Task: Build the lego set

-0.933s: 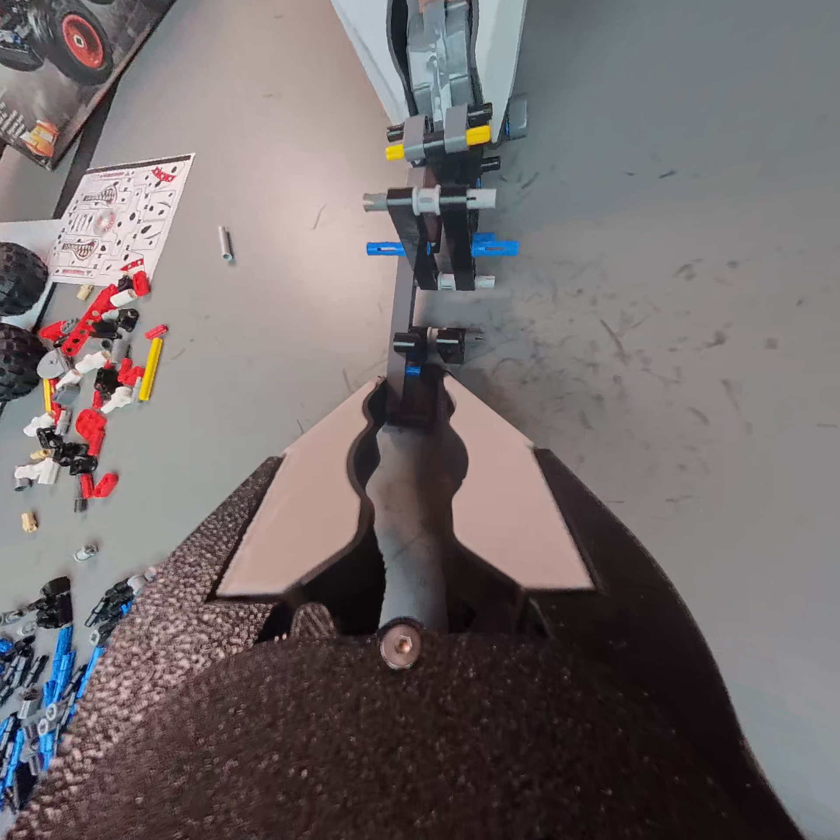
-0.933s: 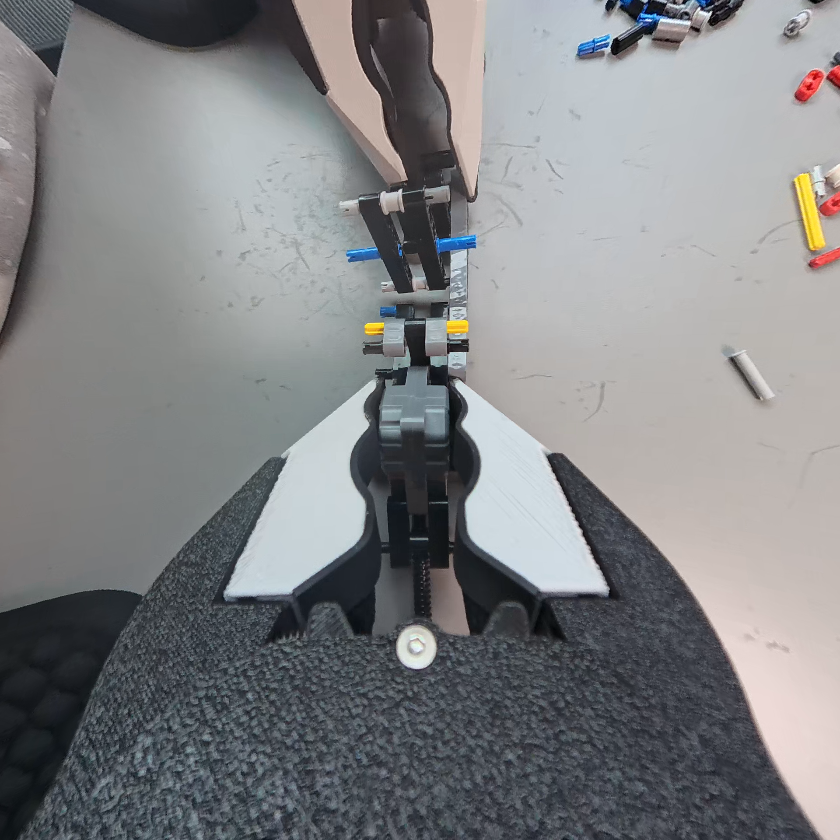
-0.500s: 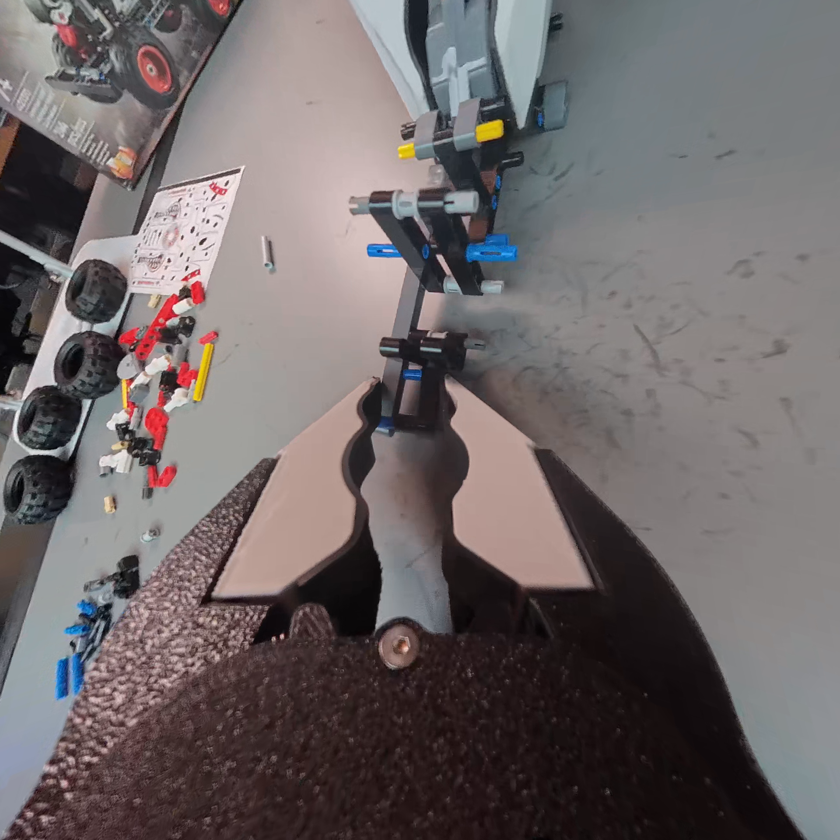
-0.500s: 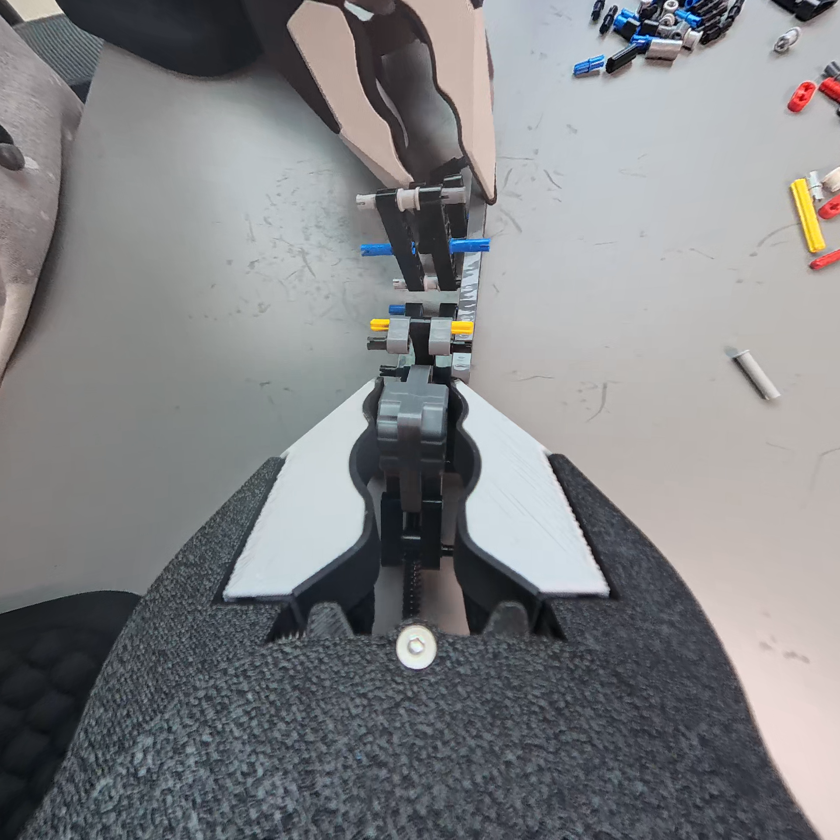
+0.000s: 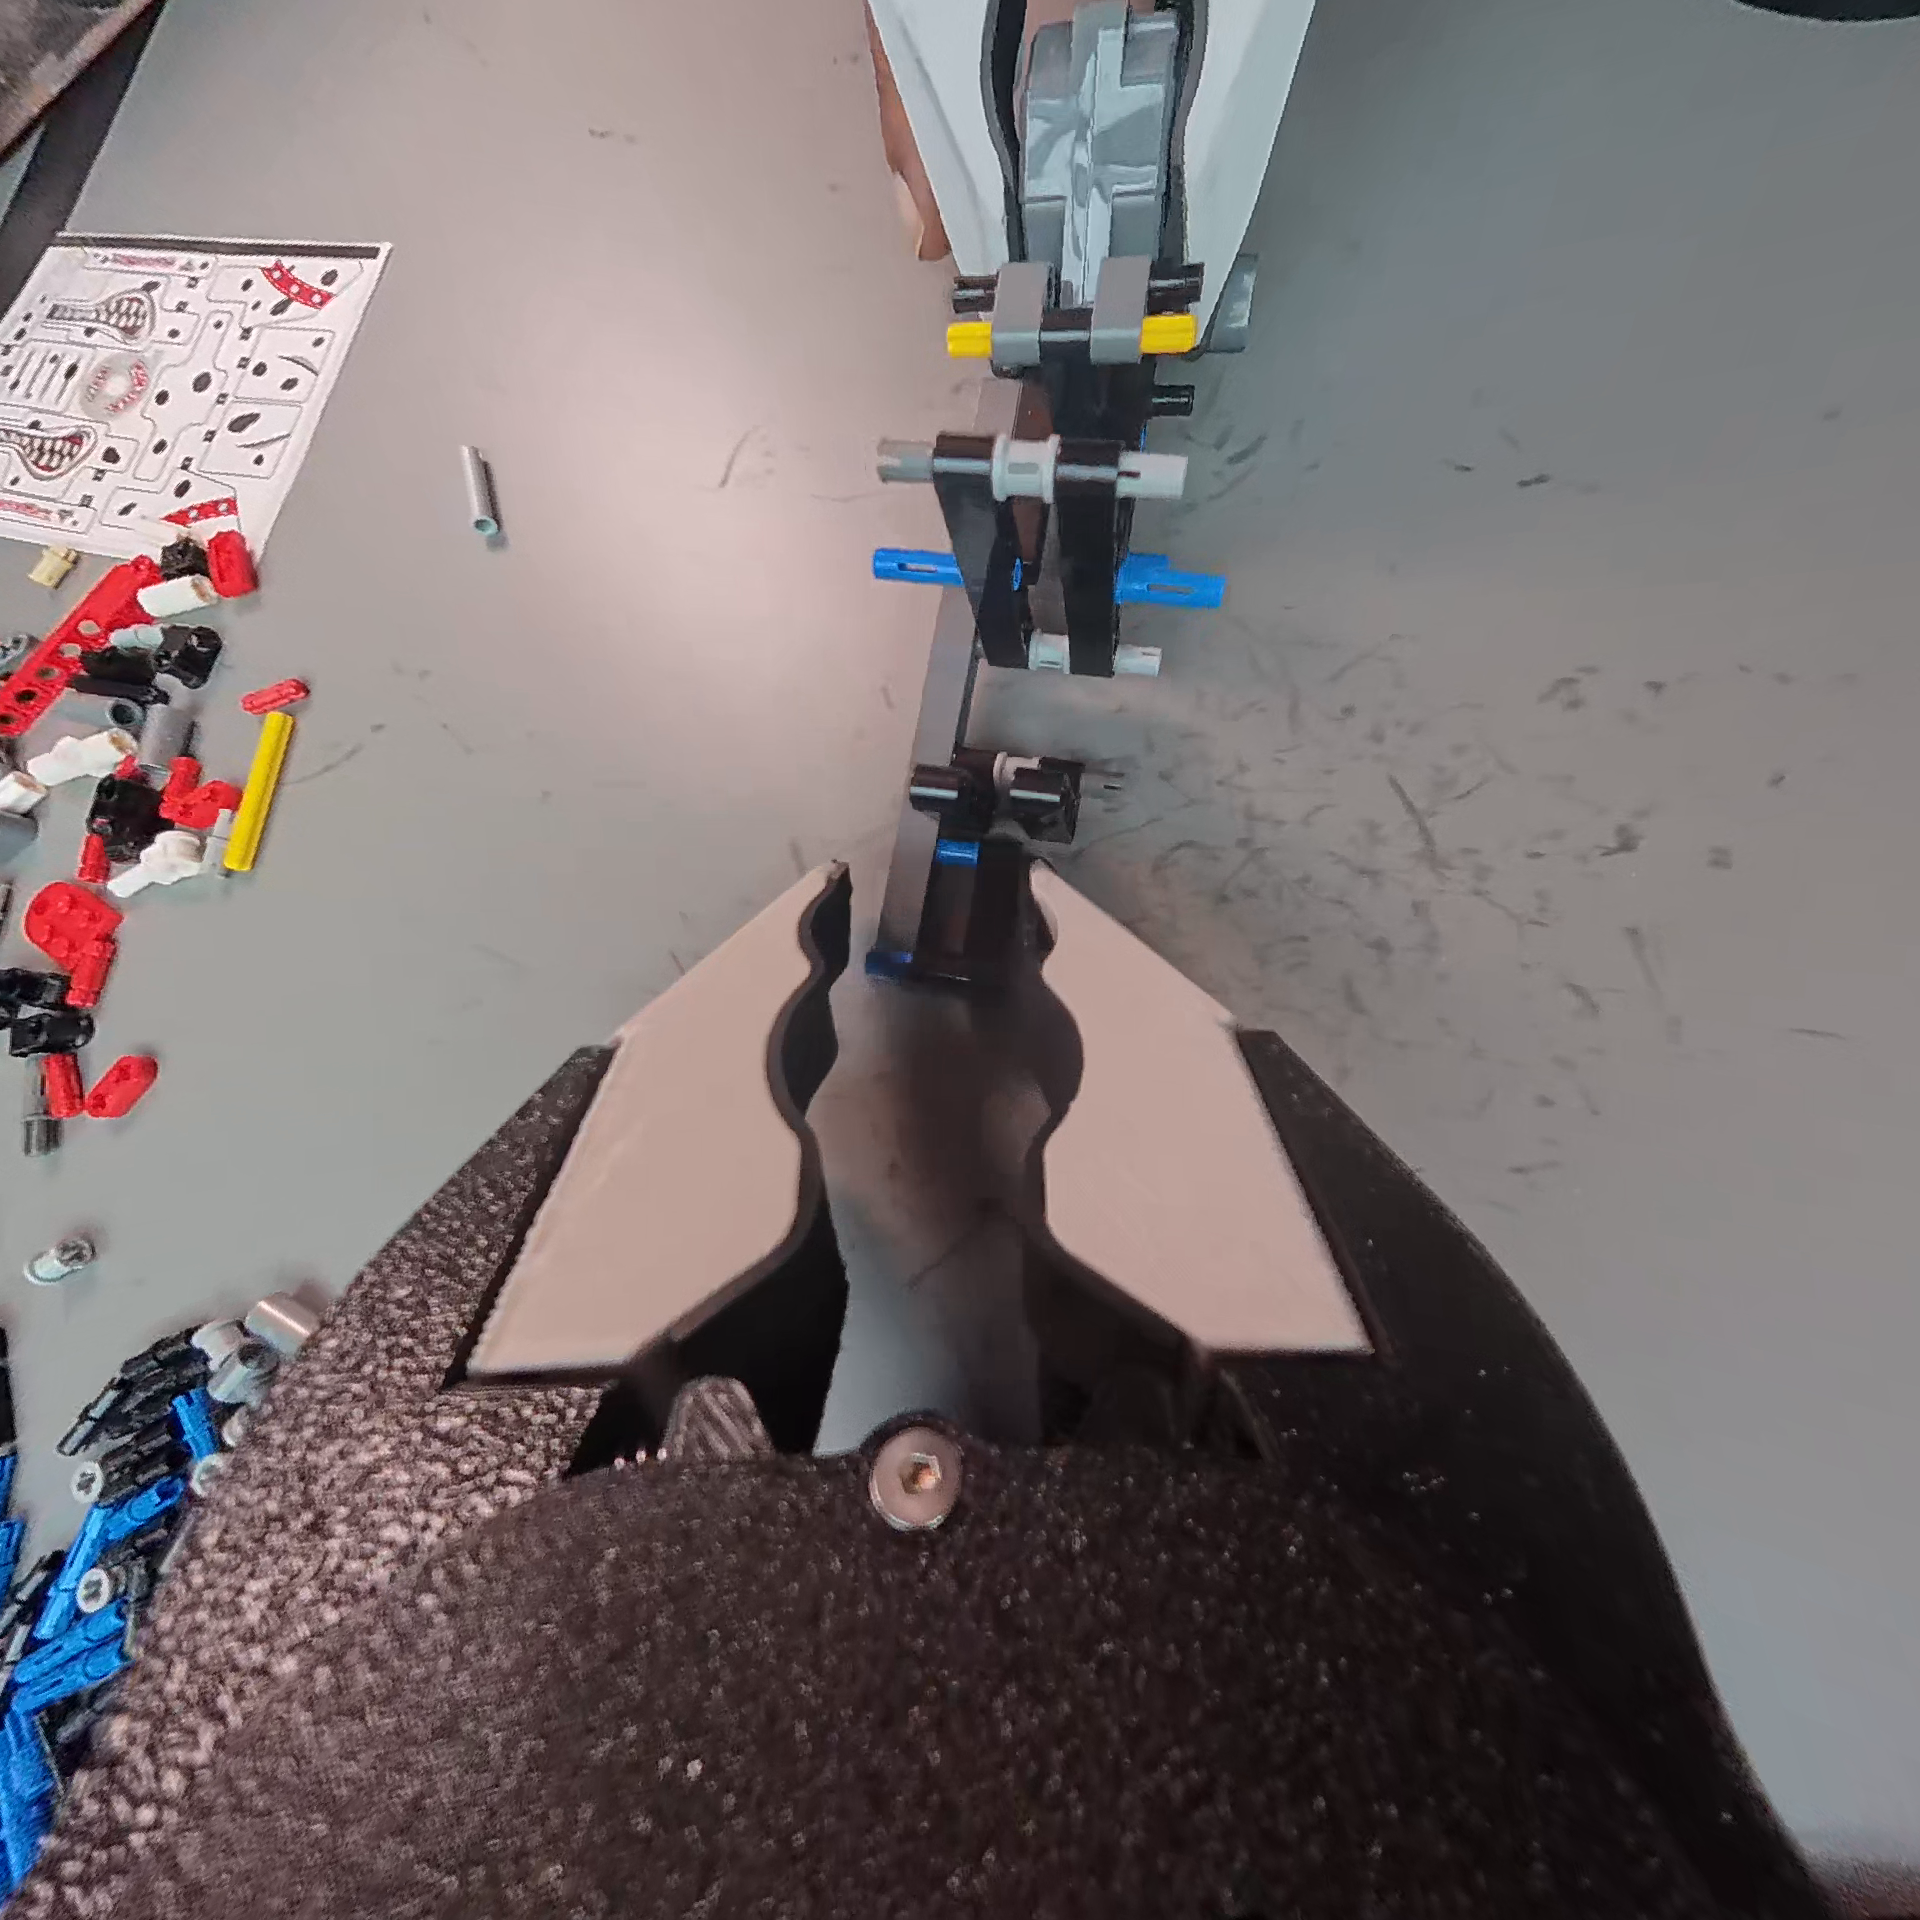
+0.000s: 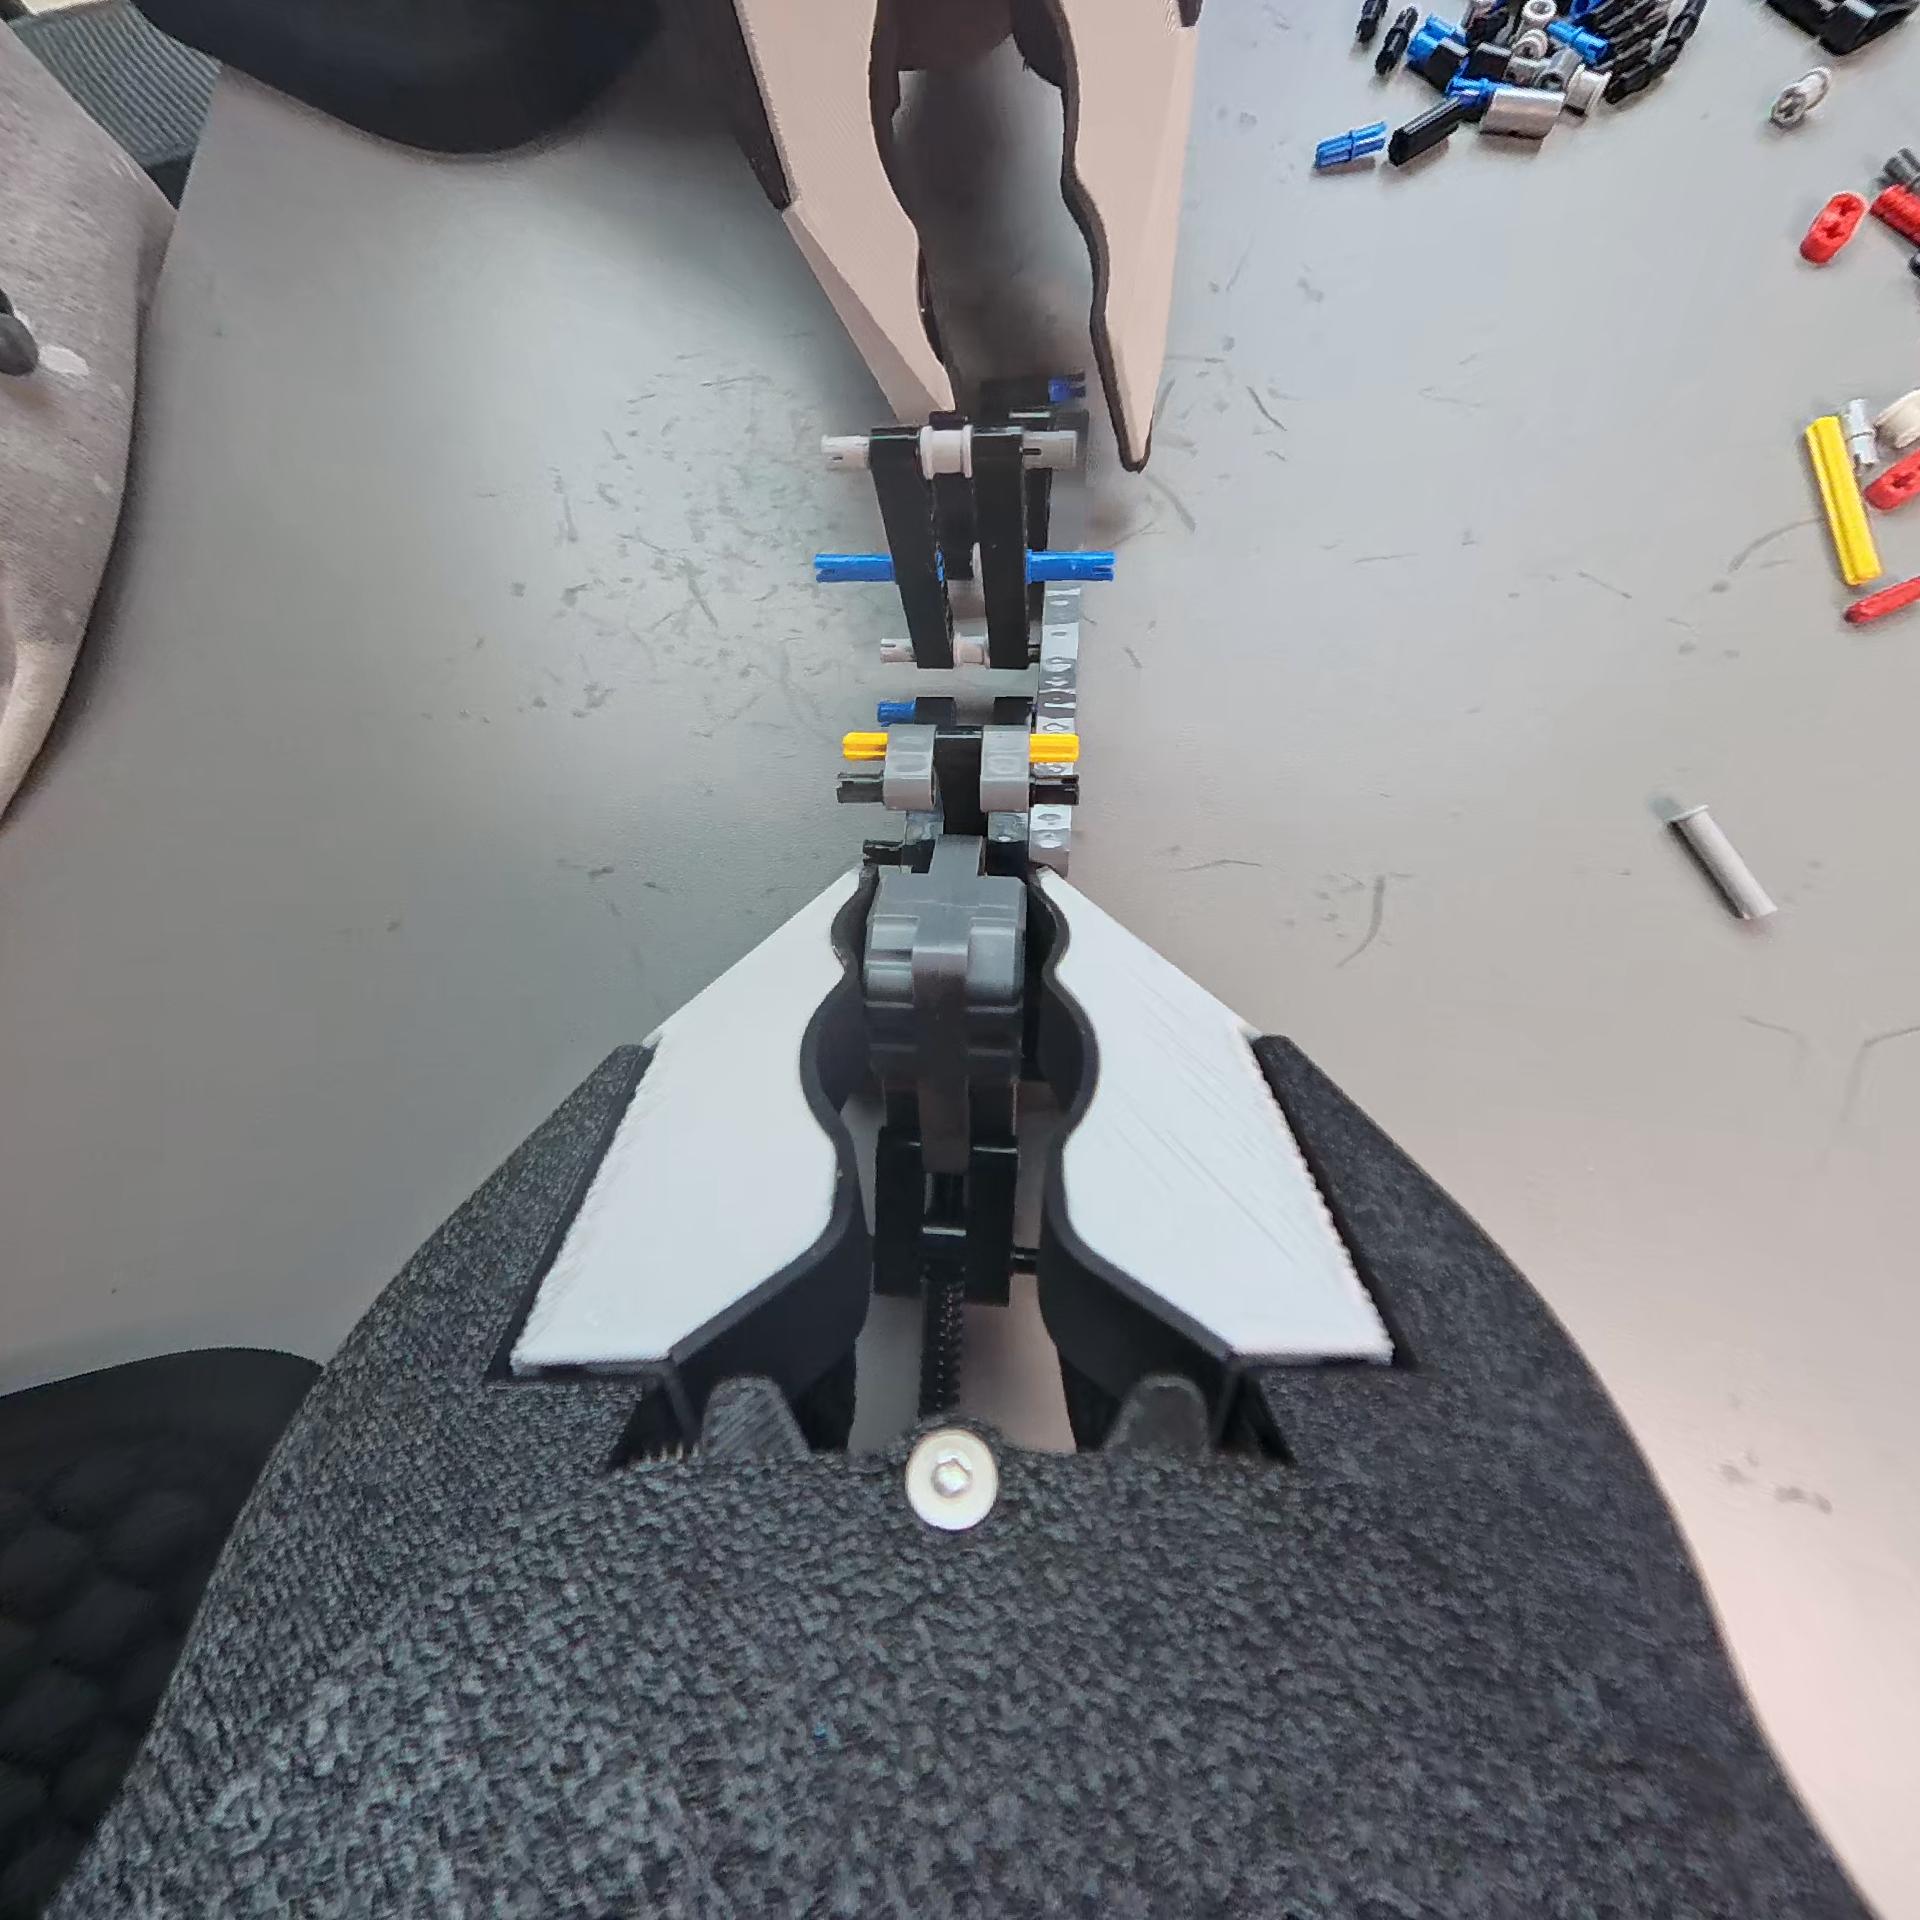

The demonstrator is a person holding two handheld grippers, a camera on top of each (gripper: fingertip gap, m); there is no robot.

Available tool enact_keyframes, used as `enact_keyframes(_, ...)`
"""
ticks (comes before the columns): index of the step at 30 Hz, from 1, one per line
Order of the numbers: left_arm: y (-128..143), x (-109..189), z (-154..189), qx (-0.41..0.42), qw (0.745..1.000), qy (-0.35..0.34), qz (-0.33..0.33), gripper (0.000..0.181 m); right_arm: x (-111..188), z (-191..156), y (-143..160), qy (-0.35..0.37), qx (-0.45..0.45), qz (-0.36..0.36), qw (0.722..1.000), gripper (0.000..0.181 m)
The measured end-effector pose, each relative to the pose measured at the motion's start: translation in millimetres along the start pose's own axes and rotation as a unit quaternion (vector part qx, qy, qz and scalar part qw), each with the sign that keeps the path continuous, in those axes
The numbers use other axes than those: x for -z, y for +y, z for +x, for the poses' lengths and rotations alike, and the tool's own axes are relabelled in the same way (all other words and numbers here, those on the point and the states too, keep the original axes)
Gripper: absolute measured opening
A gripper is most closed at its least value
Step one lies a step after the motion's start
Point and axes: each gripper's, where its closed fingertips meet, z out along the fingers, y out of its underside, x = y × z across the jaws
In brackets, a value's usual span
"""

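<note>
A long black and grey Technic assembly (image 5: 1039,540) with blue, yellow and white pins is held above the grey table, stretched between the two grippers. It also shows in the right wrist view (image 6: 956,540). My right gripper (image 6: 948,883), with white fingers, is shut on the dark grey block (image 6: 940,956) at its near end; it shows at the top of the left wrist view (image 5: 1091,260). My left gripper (image 5: 938,873), with tan fingers, stands around the assembly's other end with its jaws apart; a gap shows beside the left finger. It also shows in the right wrist view (image 6: 1039,436).
Left of the assembly lie a sticker sheet (image 5: 156,384), loose red, black and white parts (image 5: 114,769), a yellow axle (image 5: 260,790), a small grey tube (image 5: 481,488) and blue and black pins (image 5: 94,1455). A black cushion (image 6: 104,1507) sits off the table edge. Spacing between my two grippers at the tips: around 10 centimeters. My left gripper's tips are some 15 centimeters from the yellow axle (image 5: 260,790). The right camera catches it too, in the right wrist view (image 6: 1837,492).
My left gripper's jaws have spread a little around the assembly's end, and its view has swung, then come back over the table. The right gripper still holds the grey block.
</note>
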Motion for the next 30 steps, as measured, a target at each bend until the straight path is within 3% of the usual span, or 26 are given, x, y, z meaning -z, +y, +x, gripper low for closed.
enact_keyframes(6, 4.1, 3.8, 6.8, 0.018, 0.999, 0.041, -0.010, 0.034, -0.4, -0.3, 0.0, -0.016, 0.026, -0.009, 0.999, 0.028)
enact_keyframes(11, 4.6, 4.0, 11.7, 0.050, 0.997, 0.051, -0.031, 0.031, -0.8, 20.2, -0.1, -0.018, 0.082, -0.082, 0.993, 0.027)
enact_keyframes(12, 4.9, 4.2, 11.5, 0.062, 0.996, 0.044, -0.035, 0.031, -1.4, 27.4, -1.0, -0.009, 0.093, -0.096, 0.991, 0.028)
enact_keyframes(14, 5.3, 4.7, 12.5, 0.097, 0.994, 0.026, -0.042, 0.031, -0.9, 45.8, -4.9, 0.034, 0.101, -0.120, 0.987, 0.052)
enact_keyframes(18, 1.0, 6.2, 28.8, 0.153, 0.988, 0.017, -0.031, 0.052, 9.6, 56.7, -12.9, 0.116, 0.109, -0.100, 0.982, 0.053)
enact_keyframes(20, -1.0, 8.2, 36.9, 0.174, 0.984, 0.018, -0.026, 0.052, 20.1, 56.2, -11.5, 0.166, 0.095, -0.083, 0.978, 0.053)
enact_keyframes(24, -12.6, 10.6, 64.9, 0.209, 0.976, 0.059, -0.008, 0.056, 35.6, 23.2, -3.3, 0.226, 0.027, -0.060, 0.972, 0.050)
enact_keyframes(30, -41.0, -1.5, 123.4, 0.153, 0.979, 0.134, -0.003, 0.062, 12.6, -75.8, 3.8, 0.170, -0.064, -0.050, 0.982, 0.048)
